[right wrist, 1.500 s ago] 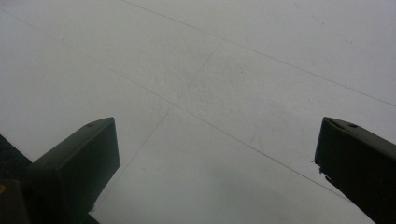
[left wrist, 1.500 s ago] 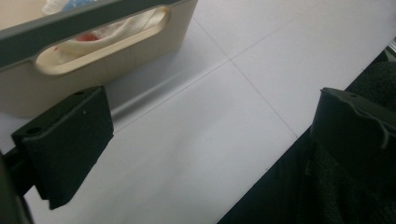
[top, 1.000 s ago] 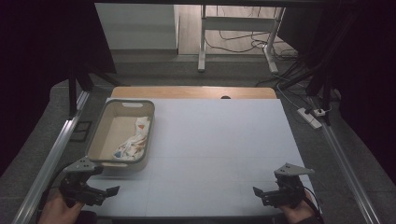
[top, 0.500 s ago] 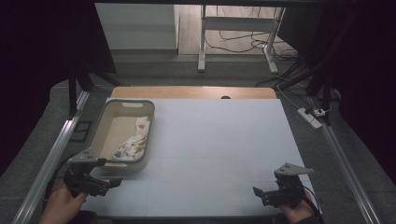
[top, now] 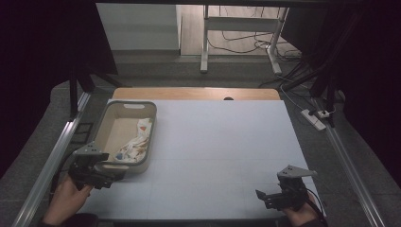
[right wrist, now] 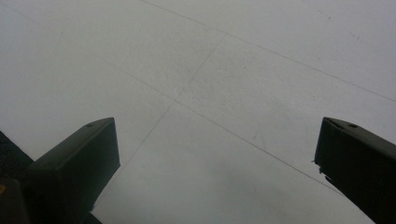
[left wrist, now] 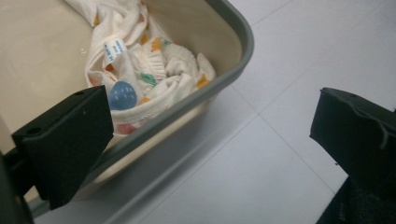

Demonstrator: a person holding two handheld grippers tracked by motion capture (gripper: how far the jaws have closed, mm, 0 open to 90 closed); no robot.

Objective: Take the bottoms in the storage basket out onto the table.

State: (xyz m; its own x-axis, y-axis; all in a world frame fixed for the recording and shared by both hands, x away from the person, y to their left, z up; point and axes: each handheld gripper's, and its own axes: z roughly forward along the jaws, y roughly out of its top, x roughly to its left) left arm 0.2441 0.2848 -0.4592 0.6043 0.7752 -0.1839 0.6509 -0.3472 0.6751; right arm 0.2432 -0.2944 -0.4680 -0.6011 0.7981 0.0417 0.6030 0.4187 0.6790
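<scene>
- Black right gripper (top: 265, 197), jaws spread and holding nothing, sits over bare white worktop (top: 222, 142), well apart from the basin.
- Left gripper (top: 113, 176), jaws spread, hangs at the basin's near corner.
- Beige basin (top: 107, 128) holds the crumpled patterned cloth (left wrist: 144, 70).

One tub (top: 105, 126), one cloth (left wrist: 144, 70) (crumpled), two claws.
</scene>
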